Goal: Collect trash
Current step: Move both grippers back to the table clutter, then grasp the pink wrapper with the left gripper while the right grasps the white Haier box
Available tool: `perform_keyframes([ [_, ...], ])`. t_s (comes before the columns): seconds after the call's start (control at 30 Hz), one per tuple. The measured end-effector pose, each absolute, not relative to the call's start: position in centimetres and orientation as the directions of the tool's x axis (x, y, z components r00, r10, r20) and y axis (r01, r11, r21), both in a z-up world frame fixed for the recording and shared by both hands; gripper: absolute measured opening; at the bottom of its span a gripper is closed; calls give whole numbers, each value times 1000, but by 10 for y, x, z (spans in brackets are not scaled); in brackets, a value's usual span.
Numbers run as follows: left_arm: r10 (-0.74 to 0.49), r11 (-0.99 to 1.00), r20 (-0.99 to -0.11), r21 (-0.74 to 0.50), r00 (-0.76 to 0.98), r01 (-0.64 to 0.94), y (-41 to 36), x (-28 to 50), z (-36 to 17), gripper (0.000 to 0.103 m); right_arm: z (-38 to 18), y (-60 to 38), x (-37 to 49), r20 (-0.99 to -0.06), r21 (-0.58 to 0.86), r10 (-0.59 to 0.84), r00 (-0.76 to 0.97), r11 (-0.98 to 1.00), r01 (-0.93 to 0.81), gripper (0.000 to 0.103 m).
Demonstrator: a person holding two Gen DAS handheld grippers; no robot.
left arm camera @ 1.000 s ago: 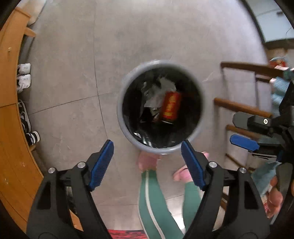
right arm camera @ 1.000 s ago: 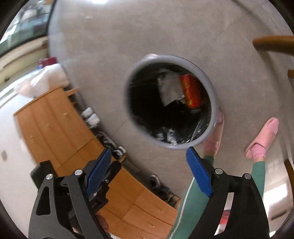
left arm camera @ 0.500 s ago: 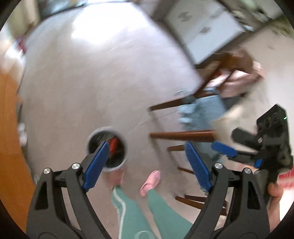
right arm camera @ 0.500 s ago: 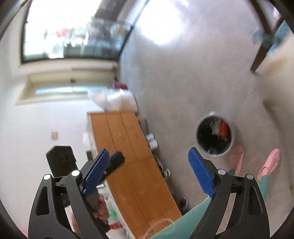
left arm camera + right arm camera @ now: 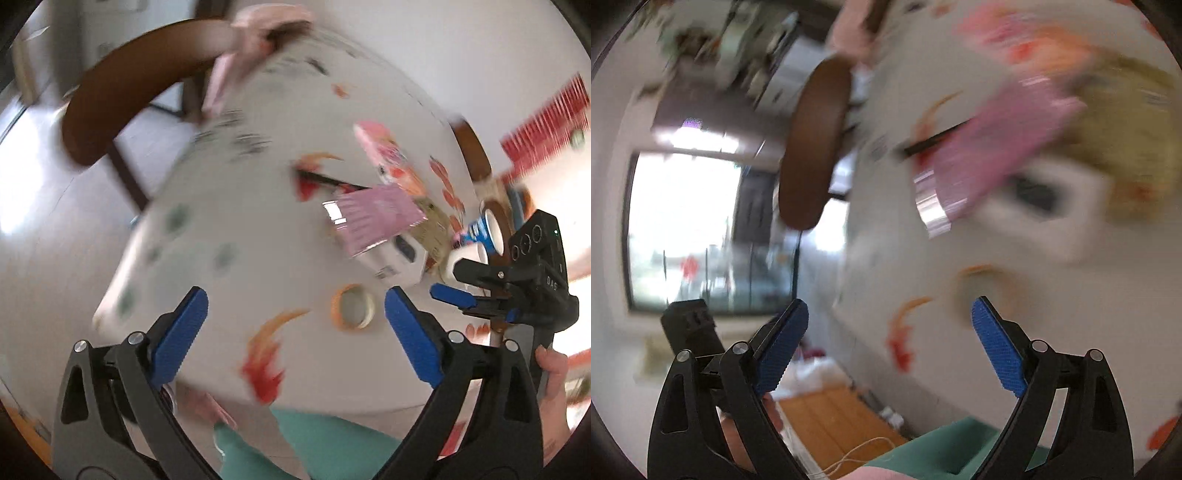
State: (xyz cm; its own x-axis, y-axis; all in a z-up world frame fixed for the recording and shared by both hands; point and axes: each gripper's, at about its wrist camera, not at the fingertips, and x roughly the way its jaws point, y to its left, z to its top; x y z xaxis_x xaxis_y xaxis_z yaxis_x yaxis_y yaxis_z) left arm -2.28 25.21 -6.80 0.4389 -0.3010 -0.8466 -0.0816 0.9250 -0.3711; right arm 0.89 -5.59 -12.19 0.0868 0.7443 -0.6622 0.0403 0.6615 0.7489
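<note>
White, fish-printed tablecloth (image 5: 236,229) fills both blurred views. On it, right of centre, lies the likely trash: a pink wrapper (image 5: 373,221) over a white box (image 5: 395,258), a tape ring (image 5: 352,306) nearer, more packets at the far right. The left gripper (image 5: 295,317) hangs over the near cloth, its jaws just widened and holding nothing; the right gripper (image 5: 890,332) is likewise spread and empty. Best approach: slow down, take the wrapper by its silver edge. Open cloth lies left; a chair back (image 5: 122,103) crowds the far edge.
</note>
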Motion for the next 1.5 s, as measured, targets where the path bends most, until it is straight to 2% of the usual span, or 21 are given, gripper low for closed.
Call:
perform_keyframes([
  [0.13,-294,950,-868,-310,400,25,202,17,-59,95,-141,-106,22,-659,752,741,131,642,153,89],
  [0.3,-262,963,-909,-228,323,140,161,66,-74,96,-152,-119,30,-663,746,738,126,636,197,89],
  [0.47,-291,947,-929,-246,229,206,148,94,-92,96,-150,-114,42,-695,719,703,150,670,188,89],
  [0.63,-310,945,-928,-277,206,174,160,95,-98,96,-147,-94,64,-747,664,660,82,746,49,89],
  [0.73,-317,948,-931,-306,182,86,171,98,-115,96,-149,-77,73,-790,612,613,11,789,-65,89],
  [0.87,-344,934,-922,-355,176,-36,184,102,-133,96,-149,-58,84,-815,573,577,-45,793,-207,89],
  [1.07,-379,916,-914,-393,147,-82,173,112,-153,95,-152,-30,92,-840,525,528,-121,740,-419,89],
  [1.1,-380,915,-914,-394,145,-86,170,112,-156,93,-154,-21,91,-853,502,503,-138,721,-477,89],
  [1.23,-421,895,-892,-438,162,-88,164,111,-159,54,-164,3,84,-899,411,410,-155,668,-621,89],
  [1.3,-408,902,-898,-425,164,-80,162,111,-158,50,-170,7,82,-904,398,397,-156,650,-647,89],
  [1.37,-418,895,-891,-437,178,-90,164,108,-154,37,-174,9,79,-894,415,414,-168,630,-656,88],
  [1.4,-432,886,-881,-455,192,-94,166,105,-151,35,-174,9,78,-891,415,424,-159,624,-662,87],
  [1.47,-442,878,-873,-468,206,-99,169,101,-144,27,-180,7,79,-895,413,416,-163,629,-659,74],
  [1.5,-444,874,-870,-473,215,-107,170,98,-141,26,-181,4,80,-884,439,431,-179,638,-633,73],
])
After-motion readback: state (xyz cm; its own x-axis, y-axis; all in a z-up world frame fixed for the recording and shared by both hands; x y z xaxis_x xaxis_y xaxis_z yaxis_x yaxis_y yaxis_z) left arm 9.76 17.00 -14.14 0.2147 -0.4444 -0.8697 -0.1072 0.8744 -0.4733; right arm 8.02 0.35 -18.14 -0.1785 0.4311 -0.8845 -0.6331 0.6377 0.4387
